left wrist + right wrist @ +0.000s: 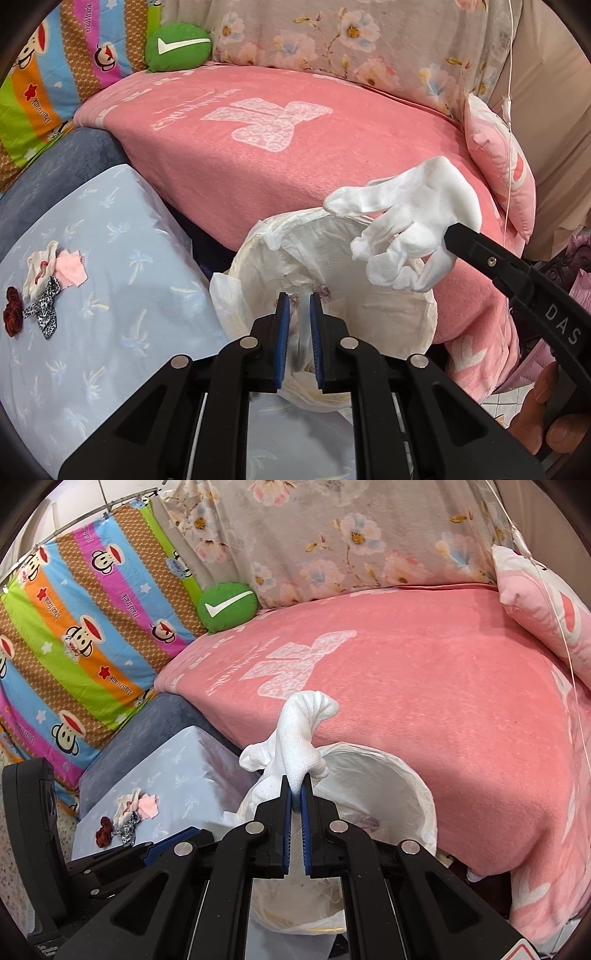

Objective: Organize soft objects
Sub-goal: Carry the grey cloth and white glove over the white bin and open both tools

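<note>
The right gripper (pixel 296 788), jaws clamped on the cuff end of a white cotton glove (pixel 303 734), holds it above the open mouth of a small bin lined with a white plastic bag (pixel 413 794). In the left wrist view the glove (pixel 413 236) hangs from the black jaw tip with its fingers drooping over the liner's far rim. The left gripper (pixel 298 314) sits low over the same bin, its blue pads nearly together with a blurred pale sliver between them; whether that is something pinched or only the liner behind cannot be told.

Beside the bin, a pale blue cushion with a palm-tree print (pixel 110 258) still carries a small heap of soft items: a dark red scrunchie (pixel 13 314), a leopard-print bow (pixel 46 310) and a scrap of pink cloth (pixel 70 273). A pink blanket (pixel 424 701) covers the sofa behind, with a green checkmark cushion (pixel 225 607) in the corner.

The risk now lies in the release: the glove hangs toward the rim rather than dead centre, so it could drape over the liner's edge or slide onto the blanket. The two grippers are close and could knock each other or snag the thin bag.
</note>
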The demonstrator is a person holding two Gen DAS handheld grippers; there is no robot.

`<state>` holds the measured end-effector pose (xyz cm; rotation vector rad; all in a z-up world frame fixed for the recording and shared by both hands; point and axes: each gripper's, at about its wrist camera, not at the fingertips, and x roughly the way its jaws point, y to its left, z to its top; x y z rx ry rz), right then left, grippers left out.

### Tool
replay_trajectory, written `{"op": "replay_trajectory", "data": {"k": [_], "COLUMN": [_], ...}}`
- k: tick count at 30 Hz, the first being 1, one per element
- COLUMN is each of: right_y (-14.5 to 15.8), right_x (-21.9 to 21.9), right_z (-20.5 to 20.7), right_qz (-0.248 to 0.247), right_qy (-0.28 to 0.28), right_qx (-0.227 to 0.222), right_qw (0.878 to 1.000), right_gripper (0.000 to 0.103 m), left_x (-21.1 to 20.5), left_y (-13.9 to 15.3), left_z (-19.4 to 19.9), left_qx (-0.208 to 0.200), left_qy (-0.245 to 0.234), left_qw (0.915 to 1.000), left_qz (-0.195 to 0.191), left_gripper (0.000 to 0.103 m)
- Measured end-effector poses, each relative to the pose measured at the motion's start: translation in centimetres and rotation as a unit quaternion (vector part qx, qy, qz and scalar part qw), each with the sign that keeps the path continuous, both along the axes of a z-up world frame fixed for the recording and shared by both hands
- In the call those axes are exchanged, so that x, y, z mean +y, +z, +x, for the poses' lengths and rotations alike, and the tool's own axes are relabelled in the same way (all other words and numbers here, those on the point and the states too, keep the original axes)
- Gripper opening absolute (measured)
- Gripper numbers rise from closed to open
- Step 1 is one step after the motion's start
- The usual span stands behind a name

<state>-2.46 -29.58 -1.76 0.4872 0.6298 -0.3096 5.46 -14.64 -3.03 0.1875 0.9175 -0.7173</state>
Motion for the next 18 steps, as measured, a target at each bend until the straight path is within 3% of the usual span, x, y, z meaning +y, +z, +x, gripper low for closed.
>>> {"op": "replay_trajectory", "data": {"k": [5,6,8,11,18], "right_y": [-0.17,-0.22,-0.23,-0.26,-0.37], "right_x": [-0.45,-0.56,-0.62,-0.67,-0.12], "right_z": [-0.36,-0.38,-0.24,-0.10,0.61], "right_qz": [0.000,0.000,0.001,0.001,0.002], "right_qy": [-0.005,-0.006,-0.005,-0.007,0.002], "right_qx": [0.002,0.003,0.005,0.005,0.008], "right_qw": [1.000,1.000,1.000,1.000,1.000], "right_gripper": [0.005,0.005,0.010,0.012,0.017], "left_x": [-0.87,-0.96,-0.89,-0.62,-0.14], "left_y": [-0.10,-0.14,-0.11,0.07,0.27], "left_z": [0.09,0.12,0.17,0.13,0.65], "left_qx": [0.012,0.012,0.007,-0.009,-0.011], "left_qy": [0.001,0.003,0.012,0.026,0.034], "left_qw": [0.9999,0.9999,0.9999,0.9996,0.9993], "left_qz": [0.004,0.005,0.006,0.008,0.008], "left_gripper": [0.016,0.020,0.044,0.061,0.061]}}
